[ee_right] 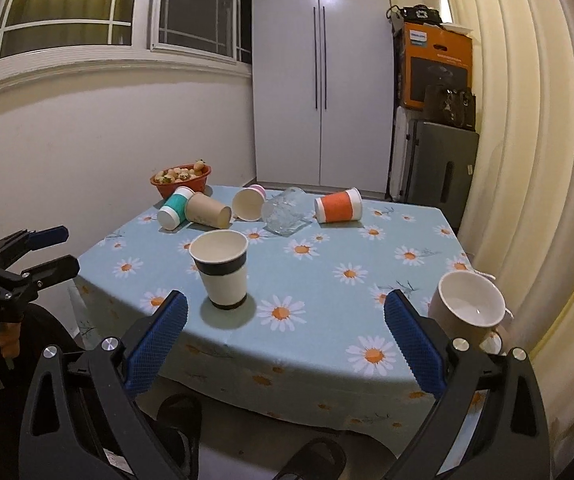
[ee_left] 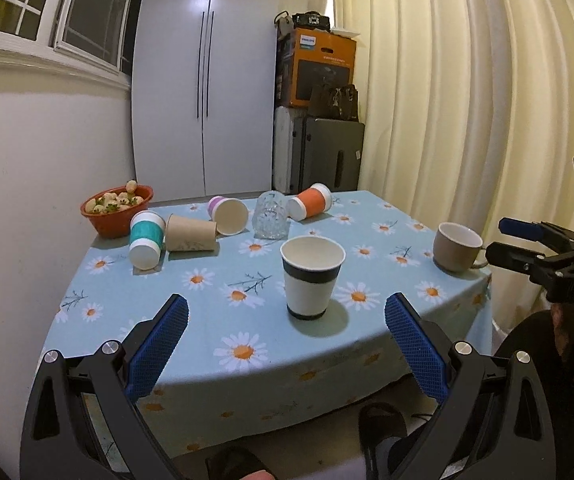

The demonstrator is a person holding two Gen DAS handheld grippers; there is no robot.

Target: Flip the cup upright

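A white paper cup with a dark band (ee_left: 311, 277) (ee_right: 223, 267) stands upright near the table's front. A beige mug (ee_left: 455, 246) (ee_right: 467, 307) stands upright at the right edge. At the back, a teal cup (ee_left: 146, 239) (ee_right: 173, 209), a brown cup (ee_left: 191, 233) (ee_right: 208, 209), a pink-rimmed cup (ee_left: 228, 214) (ee_right: 248, 202), an orange cup (ee_left: 311, 201) (ee_right: 338, 205) and a clear glass (ee_left: 271, 216) (ee_right: 285, 211) lie on their sides. My left gripper (ee_left: 286, 344) is open and empty before the table. My right gripper (ee_right: 285, 340) is open and empty.
A red bowl of fruit (ee_left: 116, 209) (ee_right: 181, 180) sits at the back left corner. The table has a blue daisy cloth (ee_left: 207, 312). Curtains (ee_left: 467, 100) hang on the right. White cupboards (ee_left: 207, 80) and stacked boxes (ee_left: 319, 72) stand behind.
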